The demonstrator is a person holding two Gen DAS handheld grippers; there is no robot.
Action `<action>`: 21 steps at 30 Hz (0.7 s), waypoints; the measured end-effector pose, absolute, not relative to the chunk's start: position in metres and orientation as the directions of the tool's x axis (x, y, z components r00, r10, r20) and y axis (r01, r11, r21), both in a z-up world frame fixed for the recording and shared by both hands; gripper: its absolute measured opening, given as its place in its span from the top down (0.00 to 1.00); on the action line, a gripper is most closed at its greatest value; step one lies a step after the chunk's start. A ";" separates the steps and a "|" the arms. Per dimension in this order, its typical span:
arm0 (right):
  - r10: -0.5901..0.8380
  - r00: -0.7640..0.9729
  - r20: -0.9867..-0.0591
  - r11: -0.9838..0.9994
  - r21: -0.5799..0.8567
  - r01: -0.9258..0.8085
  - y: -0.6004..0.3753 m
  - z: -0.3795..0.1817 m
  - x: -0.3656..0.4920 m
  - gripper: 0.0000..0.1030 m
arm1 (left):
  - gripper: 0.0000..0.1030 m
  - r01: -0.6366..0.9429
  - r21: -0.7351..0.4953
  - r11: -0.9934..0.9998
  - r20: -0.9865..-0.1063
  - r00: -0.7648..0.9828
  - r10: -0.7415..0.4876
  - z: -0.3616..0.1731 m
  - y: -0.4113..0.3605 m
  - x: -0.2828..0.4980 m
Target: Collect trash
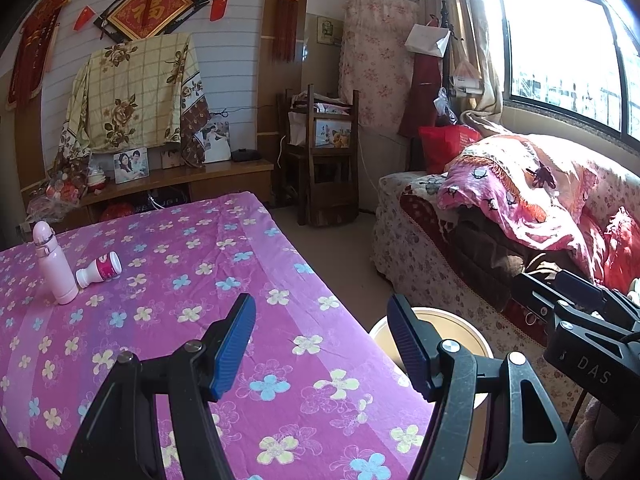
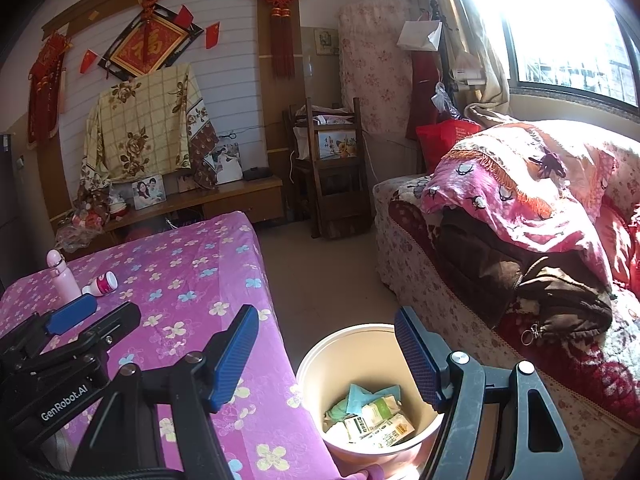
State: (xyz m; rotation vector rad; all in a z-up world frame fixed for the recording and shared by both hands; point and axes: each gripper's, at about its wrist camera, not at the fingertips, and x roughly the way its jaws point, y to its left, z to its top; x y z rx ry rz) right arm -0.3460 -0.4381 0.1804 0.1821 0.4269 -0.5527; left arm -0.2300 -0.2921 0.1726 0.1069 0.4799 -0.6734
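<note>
The left gripper (image 1: 320, 344) is hovering with its blue pads spread and nothing between them, above the near part of the purple flowered tablecloth (image 1: 192, 360). The right gripper (image 2: 326, 354) is also hanging spread and empty, just off the cloth's right edge, above the cream waste bin (image 2: 320, 354) on the floor. That bin is already holding flattened cartons (image 2: 376, 424) and a scrap of blue paper.

Judging by this, one piece of trash is left to fetch: a small white bottle with a pink label (image 1: 100, 269) is lying on its side at the far left of the cloth. The next move is calling for a long reach across the cloth by the left gripper.

A tall pink flask (image 1: 54, 264) is standing upright and touching the bottle's neck end, so a careless approach may be tipping it over. The floral-covered sofa (image 1: 460, 272) is sitting well right of the cloth, out of the way.
</note>
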 end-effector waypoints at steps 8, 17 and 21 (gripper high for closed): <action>-0.469 0.766 -0.440 0.838 0.053 0.544 -0.438 0.180 -0.346 0.28 | 0.33 0.622 -0.057 0.781 -0.462 0.677 -0.573 0.173 -0.292 -0.230; -0.467 0.761 -0.450 0.836 0.054 0.545 -0.442 0.174 -0.347 0.28 | 0.33 0.625 -0.058 0.779 -0.465 0.673 -0.575 0.172 -0.293 -0.230; -0.468 0.761 -0.450 0.836 0.056 0.547 -0.442 0.174 -0.347 0.28 | 0.33 0.627 -0.057 0.777 -0.467 0.671 -0.575 0.170 -0.294 -0.231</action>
